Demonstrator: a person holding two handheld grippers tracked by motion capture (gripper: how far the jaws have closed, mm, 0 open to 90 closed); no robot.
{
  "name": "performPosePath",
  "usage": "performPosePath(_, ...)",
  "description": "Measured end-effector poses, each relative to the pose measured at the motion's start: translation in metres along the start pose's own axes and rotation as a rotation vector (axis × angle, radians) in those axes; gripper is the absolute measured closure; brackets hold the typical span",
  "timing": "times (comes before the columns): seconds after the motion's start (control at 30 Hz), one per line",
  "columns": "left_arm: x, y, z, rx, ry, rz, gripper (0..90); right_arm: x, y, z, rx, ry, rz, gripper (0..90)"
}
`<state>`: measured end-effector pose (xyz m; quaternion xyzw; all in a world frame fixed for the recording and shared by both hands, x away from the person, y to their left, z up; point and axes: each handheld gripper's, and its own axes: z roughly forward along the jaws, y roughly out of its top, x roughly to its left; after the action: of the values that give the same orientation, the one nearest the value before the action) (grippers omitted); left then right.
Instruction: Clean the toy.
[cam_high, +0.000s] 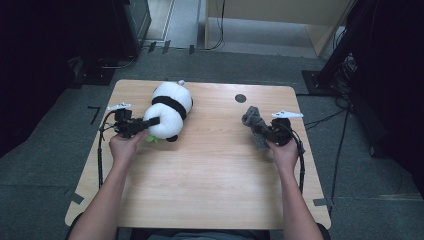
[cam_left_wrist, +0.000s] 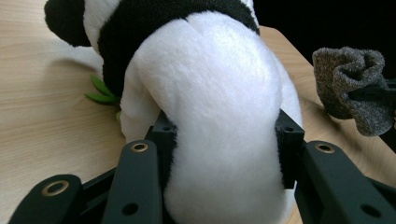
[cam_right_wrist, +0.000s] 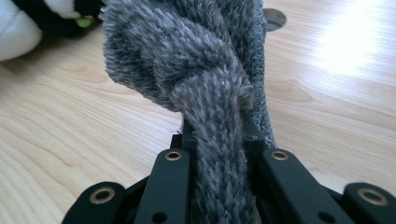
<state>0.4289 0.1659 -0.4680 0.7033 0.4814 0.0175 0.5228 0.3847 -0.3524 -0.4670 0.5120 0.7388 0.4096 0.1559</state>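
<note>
Jaws of the left gripper (cam_high: 150, 121) squeeze the white-and-black plush panda (cam_high: 169, 111) lying at the table's (cam_high: 210, 180) far left; the right gripper (cam_high: 260, 129) pinches a grey knitted sock (cam_high: 254, 125). Soft plush may slip free if lifted.

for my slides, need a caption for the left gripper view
Left gripper clamps a white-and-black plush panda; grey knitted sock beyond.

Right tool (cam_right_wrist: 219, 140) clamped on grey knitted sock (cam_right_wrist: 196, 70), bunched above the jaws; wooden surface (cam_right_wrist: 70, 140) beneath; plush panda (cam_right_wrist: 28, 18) top left.
</note>
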Motion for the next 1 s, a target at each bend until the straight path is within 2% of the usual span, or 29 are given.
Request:
performPosePath(0.13,0.006,-0.003,0.002,0.014,0.013,0.023,55.6,-0.004,-0.003,0.002,-0.005,-0.01,-0.003,79.4)
performPosePath(0.27,0.012,-0.004,0.001,0.003,0.002,-0.002,54.6,-0.007,-0.007,0.008,0.025,-0.025,-0.012,79.2)
performPosePath(0.47,0.011,-0.006,0.002,-0.002,0.025,0.064,50.8,-0.011,-0.01,0.015,0.042,-0.033,-0.008,78.2)
performPosePath(0.6,0.013,-0.006,0.002,-0.002,0.024,0.087,47.2,-0.015,-0.014,0.02,0.065,-0.043,-0.003,77.3)
performPosePath(0.73,0.014,-0.006,0.002,-0.01,0.029,0.095,40.6,-0.018,-0.016,0.025,0.085,-0.053,-0.002,76.0)
performPosePath(0.93,0.014,-0.004,0.001,0.004,0.034,0.101,26.7,-0.019,-0.018,0.029,0.101,-0.049,0.0,71.9)
performPosePath(1.0,0.012,-0.003,0.001,0.012,0.045,0.126,22.9,-0.019,-0.019,0.03,0.102,-0.046,0.002,67.7)
